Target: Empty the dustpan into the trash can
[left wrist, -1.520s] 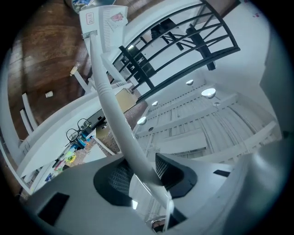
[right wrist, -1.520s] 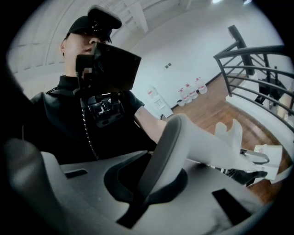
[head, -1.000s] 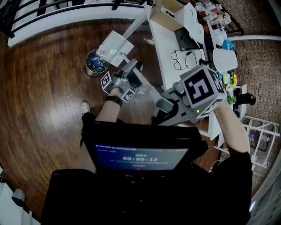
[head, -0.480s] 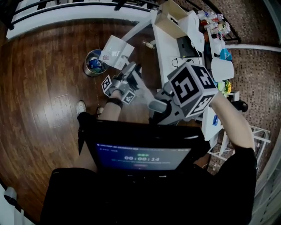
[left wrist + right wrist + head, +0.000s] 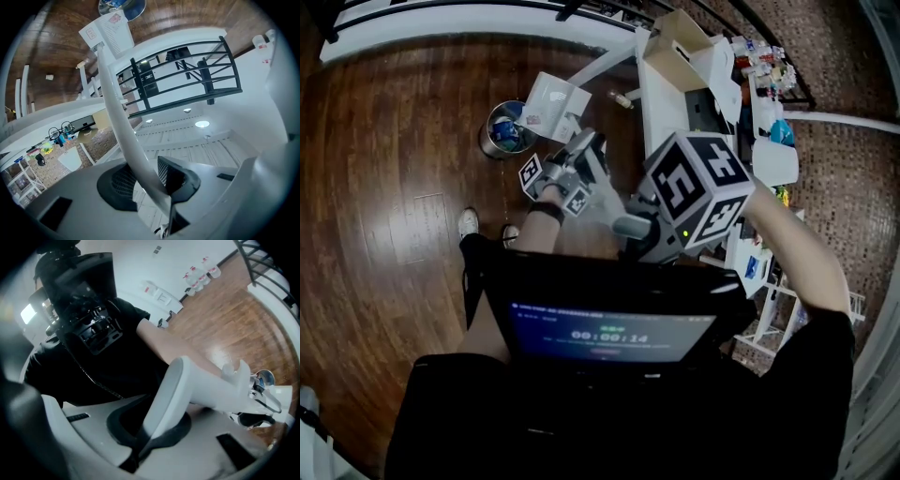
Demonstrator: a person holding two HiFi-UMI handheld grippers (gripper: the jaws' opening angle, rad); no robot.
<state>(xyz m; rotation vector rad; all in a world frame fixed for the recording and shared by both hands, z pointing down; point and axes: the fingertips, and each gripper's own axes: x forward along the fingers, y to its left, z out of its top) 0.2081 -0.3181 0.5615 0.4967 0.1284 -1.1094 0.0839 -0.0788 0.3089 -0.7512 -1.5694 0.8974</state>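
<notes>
1. Dustpan [image 5: 553, 101]: white, long-handled. It is held clear of the floor [image 5: 384, 141], with the pan tilted at the rim of the can [image 5: 502, 133]. From the head view it seems to overhang the opening, but I can't be sure.
2. Feel, my guess: light, hard plastic with a stiff pan. The long thin handle [image 5: 115, 101] gives leverage, so the pan end should swing and twist easily. The smooth shaft is likely slippery under the pads.
3. Best hold: two well-spaced grips, one mid-shaft to steer and one at the flared top end to lift and tip.
4. Left gripper [image 5: 151, 180]: jaws partly closed and clamped on the shaft, one pad on each side.
5. Right gripper [image 5: 152, 430]: jaws pinched tight on the flattened top end of the handle.
6. Can: small, round and metal-looking, with scraps already inside. It is probably light, so a bump from the pan could shift it.
</notes>
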